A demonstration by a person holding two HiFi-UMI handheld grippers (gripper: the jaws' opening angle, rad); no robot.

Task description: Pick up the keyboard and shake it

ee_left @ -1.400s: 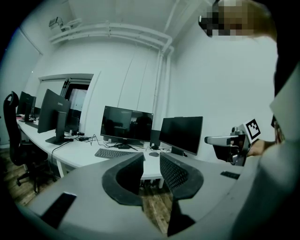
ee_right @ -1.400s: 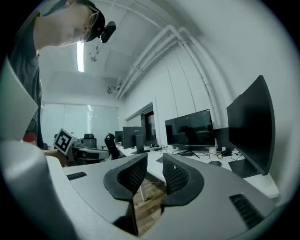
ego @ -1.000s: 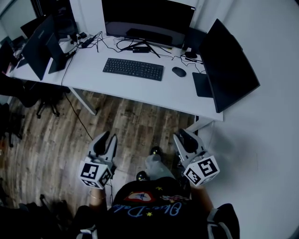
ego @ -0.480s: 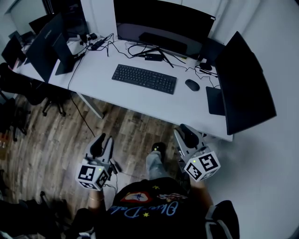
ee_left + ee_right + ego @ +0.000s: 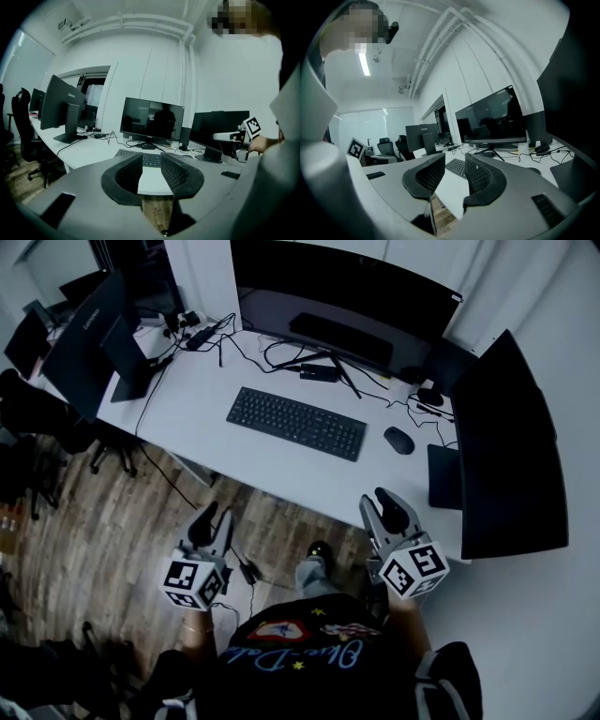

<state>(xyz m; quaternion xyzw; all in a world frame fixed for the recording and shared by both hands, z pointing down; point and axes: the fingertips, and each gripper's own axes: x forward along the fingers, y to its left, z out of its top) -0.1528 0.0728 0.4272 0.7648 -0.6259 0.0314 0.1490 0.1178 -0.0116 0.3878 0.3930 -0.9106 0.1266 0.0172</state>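
Grey two-jaw left tool [image 5: 208, 520] and right tool [image 5: 382, 504] hang empty and part-open low in frame, the right's jaws just having been opening, probably readied to flank the flat black keyboard [image 5: 296, 423] lying mid-frame on the white tabletop [image 5: 272, 470].

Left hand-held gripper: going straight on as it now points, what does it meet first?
The left hand-held gripper would probably meet the front edge of the white desk, the flat black keyboard just beyond; depth is unclear.
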